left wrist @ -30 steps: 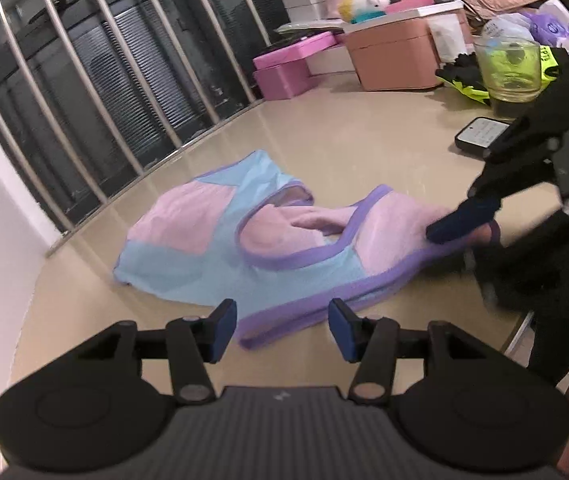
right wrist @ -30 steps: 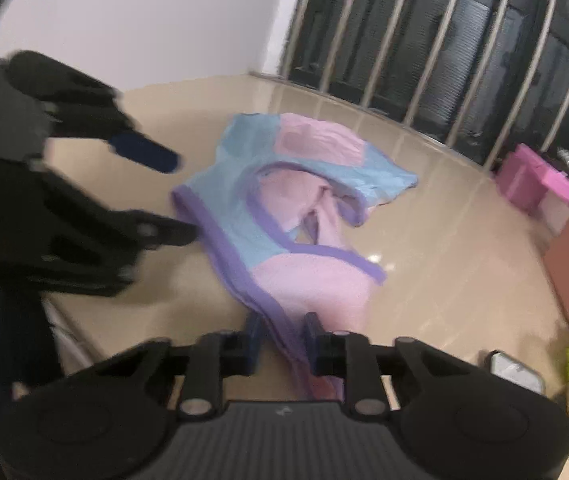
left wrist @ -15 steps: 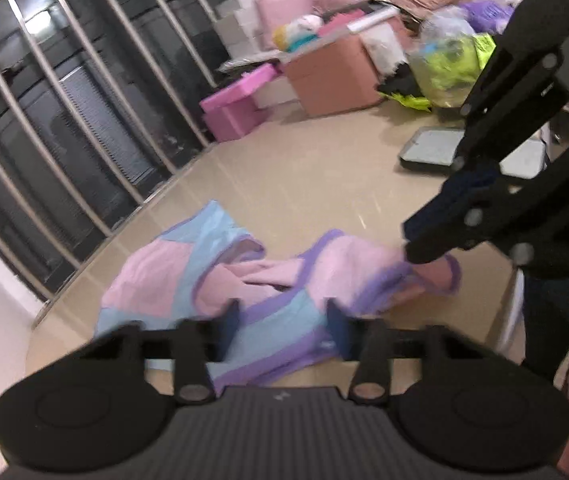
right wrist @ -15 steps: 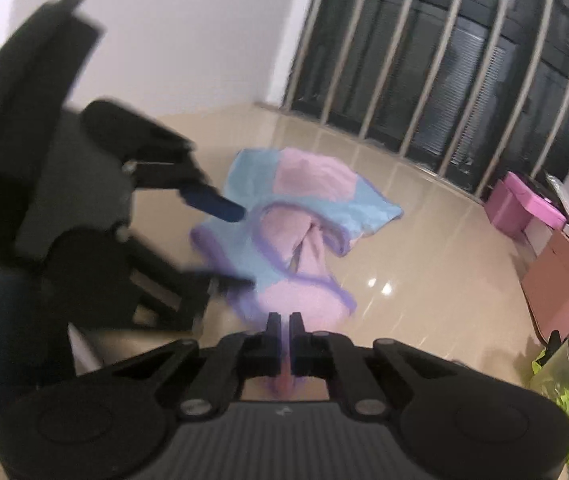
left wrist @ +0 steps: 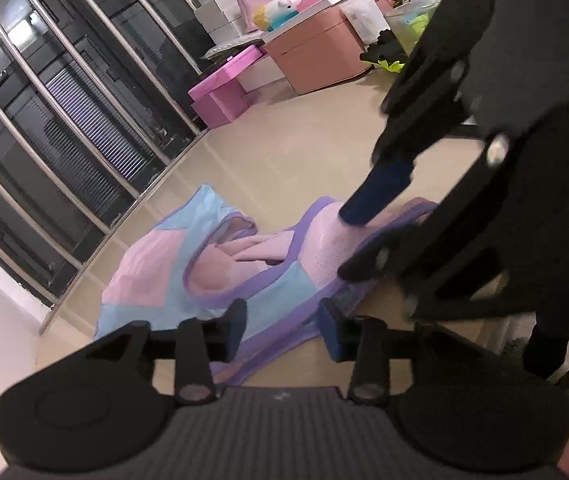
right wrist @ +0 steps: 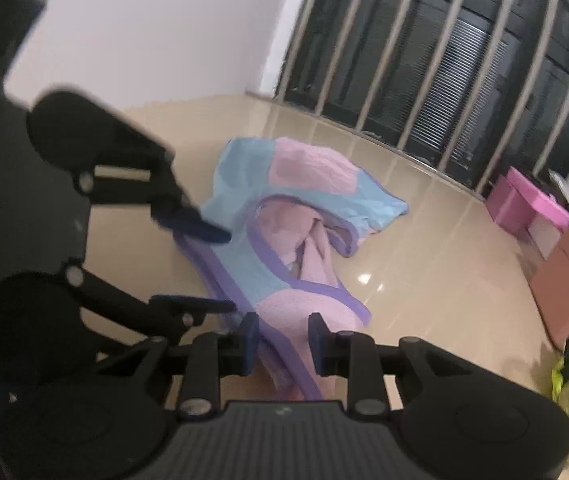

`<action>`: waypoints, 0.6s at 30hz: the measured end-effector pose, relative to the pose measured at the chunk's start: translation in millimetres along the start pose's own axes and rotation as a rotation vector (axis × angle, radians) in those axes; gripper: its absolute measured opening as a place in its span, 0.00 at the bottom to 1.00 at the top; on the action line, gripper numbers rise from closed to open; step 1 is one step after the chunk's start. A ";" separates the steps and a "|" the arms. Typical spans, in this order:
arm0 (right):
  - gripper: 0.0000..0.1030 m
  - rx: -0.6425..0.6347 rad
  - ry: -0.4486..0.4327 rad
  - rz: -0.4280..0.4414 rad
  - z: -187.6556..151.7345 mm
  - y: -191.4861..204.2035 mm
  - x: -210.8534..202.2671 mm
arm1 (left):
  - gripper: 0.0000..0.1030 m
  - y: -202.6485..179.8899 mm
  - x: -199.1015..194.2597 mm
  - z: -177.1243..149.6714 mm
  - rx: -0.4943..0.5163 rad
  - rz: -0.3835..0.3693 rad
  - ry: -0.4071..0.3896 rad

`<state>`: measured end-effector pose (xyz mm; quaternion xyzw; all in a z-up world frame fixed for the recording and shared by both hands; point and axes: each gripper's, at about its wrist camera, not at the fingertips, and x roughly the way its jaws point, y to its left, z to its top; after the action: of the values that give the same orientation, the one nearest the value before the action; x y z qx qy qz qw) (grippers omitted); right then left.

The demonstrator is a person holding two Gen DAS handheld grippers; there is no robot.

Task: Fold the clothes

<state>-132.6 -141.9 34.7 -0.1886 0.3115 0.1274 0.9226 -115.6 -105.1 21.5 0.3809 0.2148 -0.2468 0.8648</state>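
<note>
A pink and light-blue garment (left wrist: 164,272) with purple trim lies crumpled on the glossy beige surface (left wrist: 304,140). My left gripper (left wrist: 283,330) is open, and the garment's purple hem lies just under and between its fingers. In the left wrist view my right gripper (left wrist: 346,243) reaches in from the right, with its fingers apart above and below the pink end of the cloth. The right wrist view shows the garment (right wrist: 308,176) stretching away from my open right gripper (right wrist: 283,340), with the pink end lying between the fingers. The left gripper (right wrist: 226,270) stands open at the hem on the left.
Metal window bars (left wrist: 84,92) curve round the far side of the surface. Pink boxes (left wrist: 220,92), a salmon box (left wrist: 316,56) and a neon-yellow item (left wrist: 392,65) are piled at the far right. A white wall (right wrist: 144,28) stands to the left.
My right gripper was shut on the garment's pink end and now stands open over it. The left gripper has moved closer to the purple hem. The cloth has bunched up a little.
</note>
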 end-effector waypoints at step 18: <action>0.04 0.195 -0.064 0.145 7.3 -31.5 -27.3 | 0.37 5.9 1.5 5.5 0.026 0.017 -0.062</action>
<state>-138.8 -170.2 65.4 -0.0706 0.3055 0.1690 0.9344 -109.9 -106.2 27.3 0.3860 0.1815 -0.2541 0.8680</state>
